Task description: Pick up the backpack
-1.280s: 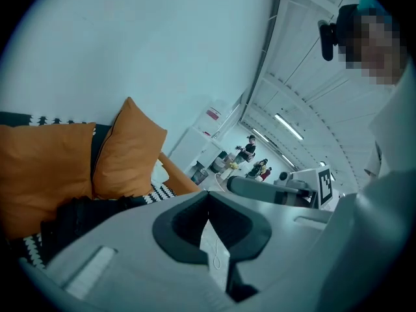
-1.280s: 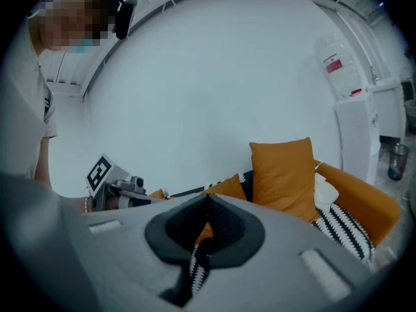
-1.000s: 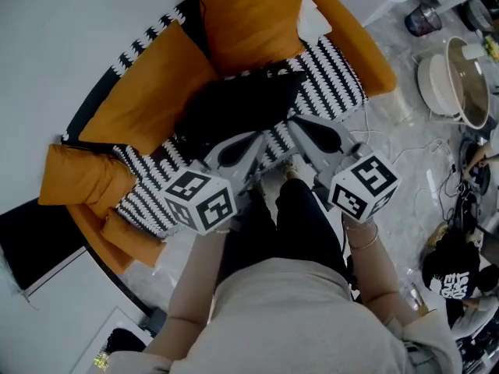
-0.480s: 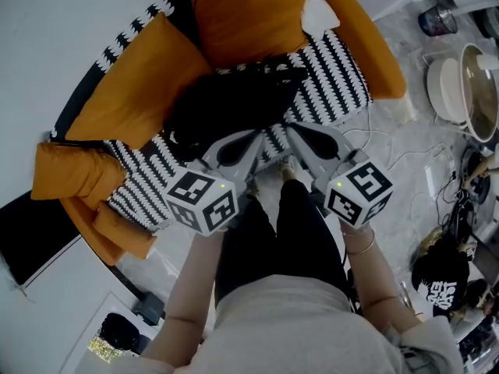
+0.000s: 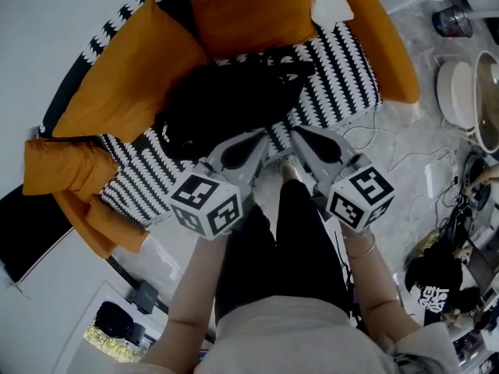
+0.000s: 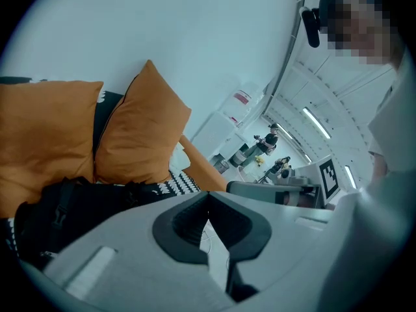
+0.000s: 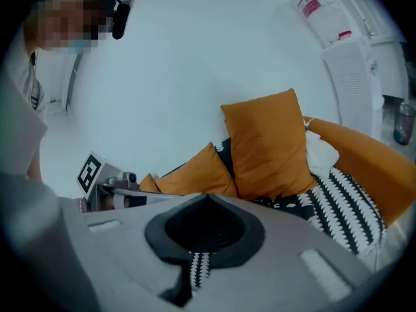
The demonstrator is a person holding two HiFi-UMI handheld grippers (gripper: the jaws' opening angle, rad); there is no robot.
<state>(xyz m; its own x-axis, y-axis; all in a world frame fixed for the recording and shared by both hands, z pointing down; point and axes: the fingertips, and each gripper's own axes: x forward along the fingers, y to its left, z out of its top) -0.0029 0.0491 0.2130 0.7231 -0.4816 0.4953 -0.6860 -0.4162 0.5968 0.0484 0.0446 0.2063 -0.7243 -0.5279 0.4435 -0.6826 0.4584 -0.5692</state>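
Observation:
The black backpack (image 5: pixel 226 104) lies slumped on the black-and-white patterned sofa seat (image 5: pixel 343 76), in front of the orange cushions. Both grippers hover side by side just short of the seat's front edge, pointing at the bag. My left gripper (image 5: pixel 261 137) is nearest the backpack's front right corner, with its jaws shut and nothing between them. My right gripper (image 5: pixel 300 133) is to the right of it, also shut and empty. In the left gripper view the backpack (image 6: pixel 71 213) fills the lower left, beyond the closed tips (image 6: pixel 208 197). In the right gripper view the closed tips (image 7: pixel 207 197) point at the patterned seat (image 7: pixel 338 207).
Orange cushions (image 5: pixel 125 76) back the sofa, with a white pillow (image 5: pixel 331 10) at the far right. The person's black-trousered legs (image 5: pixel 288 240) stand against the seat front. Cables (image 5: pixel 413 158) and pots (image 5: pixel 460 92) lie on the floor to the right.
Both grippers have sunk lower toward the sofa seat, still side by side and shut. The backpack has not moved.

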